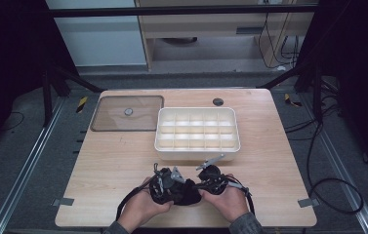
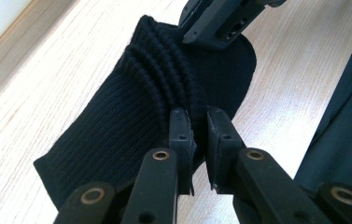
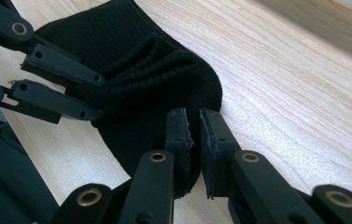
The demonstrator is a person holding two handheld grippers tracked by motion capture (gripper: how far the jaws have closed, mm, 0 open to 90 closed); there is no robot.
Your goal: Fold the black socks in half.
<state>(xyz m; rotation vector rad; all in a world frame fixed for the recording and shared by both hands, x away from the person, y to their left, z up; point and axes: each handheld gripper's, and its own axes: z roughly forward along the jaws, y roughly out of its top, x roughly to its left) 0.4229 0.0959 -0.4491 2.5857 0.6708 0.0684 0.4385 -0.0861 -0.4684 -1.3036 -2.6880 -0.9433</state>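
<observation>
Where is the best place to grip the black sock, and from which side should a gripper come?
Probably the ribbed cuff: in the left gripper view the sock lies flat on the table while its ribs bunch into a raised ridge that jaws can pinch. Come low from the near edge, almost level, as the left gripper does. The right gripper pinches the sock's rounded edge the same way.

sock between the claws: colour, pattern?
Plain black sock, ribbed knit, no print; the left gripper view shows it best.
</observation>
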